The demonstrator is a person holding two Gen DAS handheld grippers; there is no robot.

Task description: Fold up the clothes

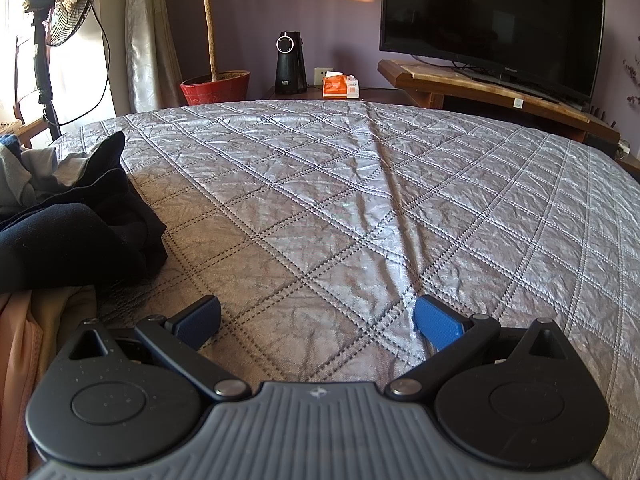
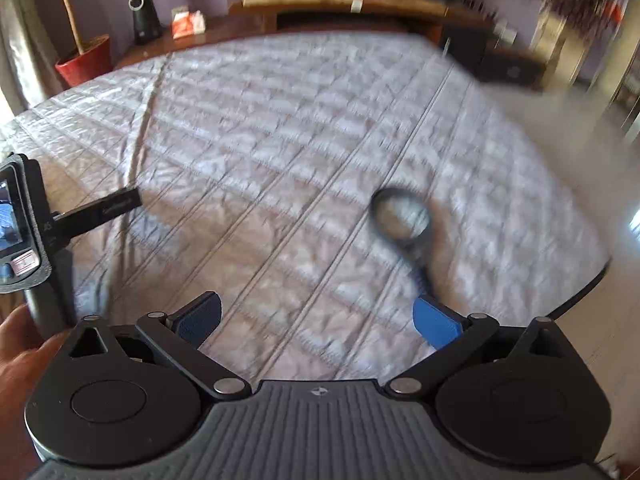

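— Counting first: how many tools do you hold?

— Two. Your left tool [image 1: 318,322] hovers over the grey quilted bed [image 1: 340,184] with its blue pads spread wide and nothing between them. Your right tool [image 2: 318,320] is just as wide apart and empty; its view is blurred.

— And the clothes?

— One heap of clothes [image 1: 76,216], dark garments on top with grey ones behind, lies at the bed's left edge, left of your left tool and apart from it. One black ring-shaped object [image 2: 402,220] lies on the bed ahead of your right tool.
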